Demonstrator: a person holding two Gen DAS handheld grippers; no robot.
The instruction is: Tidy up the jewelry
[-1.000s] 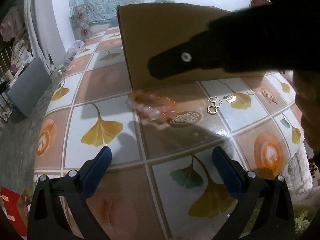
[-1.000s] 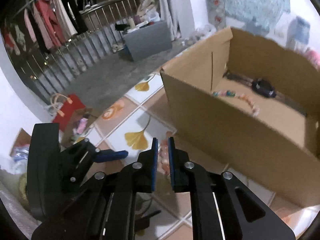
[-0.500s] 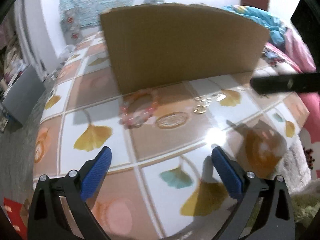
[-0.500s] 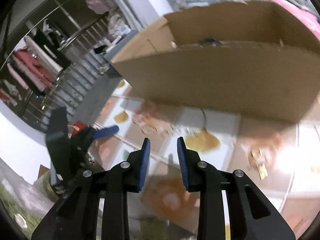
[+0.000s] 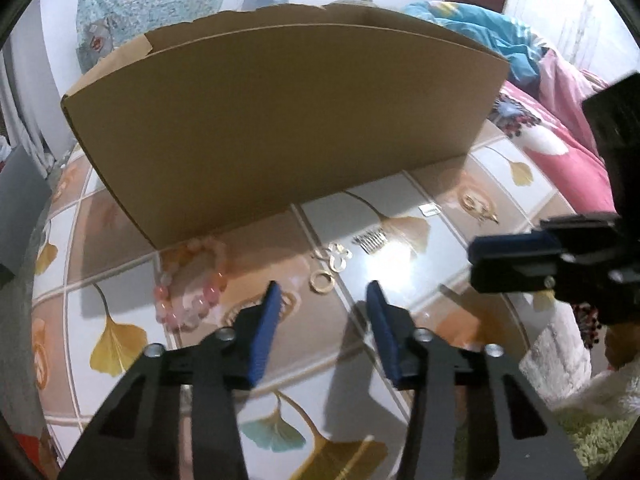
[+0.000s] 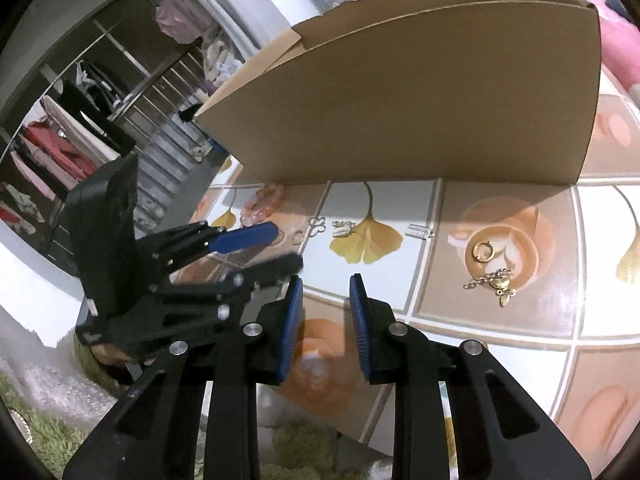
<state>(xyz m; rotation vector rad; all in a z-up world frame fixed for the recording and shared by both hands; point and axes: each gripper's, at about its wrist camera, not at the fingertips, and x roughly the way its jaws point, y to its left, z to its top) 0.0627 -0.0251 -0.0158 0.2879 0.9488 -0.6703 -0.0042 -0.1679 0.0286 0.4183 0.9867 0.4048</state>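
I find no brand, label or writing legible anywhere; a small white tag [image 5: 431,210] right of centre in my left view is too small to read.

One cardboard box [image 5: 280,128] fills the upper middle of both views, standing on the tabletop [image 5: 120,312] with its ginkgo-leaf tiles. The jewelry lies in front of it. I count one pink bead bracelet [image 5: 192,280] touching the box's lower left corner, one cluster of pale rings [image 5: 330,266] at centre, one small metal comb clip [image 5: 370,238] just right of them, and one gold group, a ring and a chain with charms [image 6: 492,270], at the right of my right view.

My left gripper [image 5: 322,316] is closing, nothing between its blue pads, above the tabletop just below the rings. My right gripper [image 6: 324,312] is also closing on nothing, over bare tile.
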